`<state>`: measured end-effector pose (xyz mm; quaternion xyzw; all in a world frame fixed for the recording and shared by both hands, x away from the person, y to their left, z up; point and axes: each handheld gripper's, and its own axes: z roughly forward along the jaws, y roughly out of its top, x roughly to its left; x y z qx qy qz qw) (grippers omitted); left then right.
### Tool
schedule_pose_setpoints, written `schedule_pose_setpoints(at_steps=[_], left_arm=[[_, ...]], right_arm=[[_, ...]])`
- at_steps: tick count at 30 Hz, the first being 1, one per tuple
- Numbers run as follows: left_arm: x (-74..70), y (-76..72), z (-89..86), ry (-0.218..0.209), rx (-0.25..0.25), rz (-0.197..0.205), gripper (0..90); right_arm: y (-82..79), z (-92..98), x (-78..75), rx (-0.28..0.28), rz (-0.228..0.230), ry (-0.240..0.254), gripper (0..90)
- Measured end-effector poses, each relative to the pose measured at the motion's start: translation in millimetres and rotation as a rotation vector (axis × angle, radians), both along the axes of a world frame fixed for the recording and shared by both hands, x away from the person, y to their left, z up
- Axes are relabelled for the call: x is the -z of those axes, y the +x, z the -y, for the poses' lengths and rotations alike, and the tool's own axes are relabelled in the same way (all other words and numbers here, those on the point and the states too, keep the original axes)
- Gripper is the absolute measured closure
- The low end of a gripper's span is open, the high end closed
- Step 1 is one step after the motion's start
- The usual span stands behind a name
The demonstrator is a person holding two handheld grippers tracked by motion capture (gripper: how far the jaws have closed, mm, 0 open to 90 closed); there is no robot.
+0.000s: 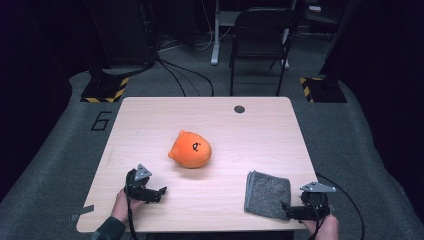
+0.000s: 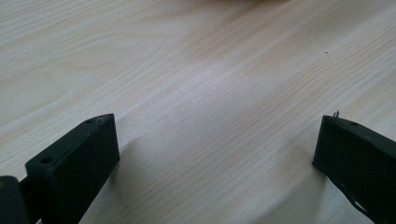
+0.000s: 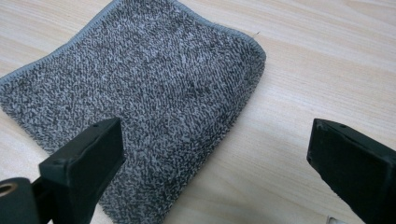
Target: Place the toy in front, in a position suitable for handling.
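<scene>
Right gripper (image 1: 292, 210) spread, empty, at near right edge of grey cloth (image 1: 267, 194). Left gripper (image 1: 159, 194) spread over bare table (image 1: 150, 115), near left. Orange plush (image 1: 190, 150) mid-table.

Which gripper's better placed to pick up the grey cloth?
Right. The right gripper sits at the grey cloth's near edge, jaws open, the cloth just ahead in its own view. The left gripper is across the table, over bare wood, nearer the orange plush.
</scene>
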<state>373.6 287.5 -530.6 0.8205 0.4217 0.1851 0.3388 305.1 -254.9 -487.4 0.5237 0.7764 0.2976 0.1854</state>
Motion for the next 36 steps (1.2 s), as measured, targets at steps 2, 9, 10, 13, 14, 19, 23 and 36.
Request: schedule_pose_setpoints(at_steps=[2, 9, 10, 13, 14, 19, 23, 36], left_arm=[[0.2, 0.0, 0.1, 0.0, -0.001, 0.003, 0.0], [0.2, -0.5, 0.4, -0.002, -0.005, 0.004, 0.1], [0.2, -0.5, 0.3, -0.002, -0.004, 0.003, 0.1], [0.3, -0.5, 0.4, -0.003, -0.005, 0.004, 0.1], [0.2, -0.5, 0.3, -0.002, -0.005, 0.003, 0.1], [0.2, -0.5, 0.3, -0.002, -0.004, 0.003, 0.1], [0.2, -0.5, 0.3, -0.002, -0.005, 0.004, 0.1], [0.3, -0.5, 0.3, -0.002, -0.005, 0.003, 0.1]], right_arm=[[1.7, -0.2, 0.3, -0.004, -0.007, 0.006, 3.2], [3.8, -3.8, 1.7, -0.009, -0.025, 0.012, 2.9], [3.1, -3.4, 0.3, -0.014, -0.008, 0.006, 2.9], [1.9, -4.8, -0.7, -0.015, 0.0, 0.007, 3.0], [1.2, -6.7, -1.7, -0.015, -0.008, 0.006, 3.0], [2.9, -9.9, -1.5, -0.021, -0.013, 0.005, 2.9], [2.7, -11.7, -1.4, -0.023, -0.02, 0.0, 3.0], [13.4, -27.6, -6.4, -0.061, 0.011, -0.013, 1.0]])
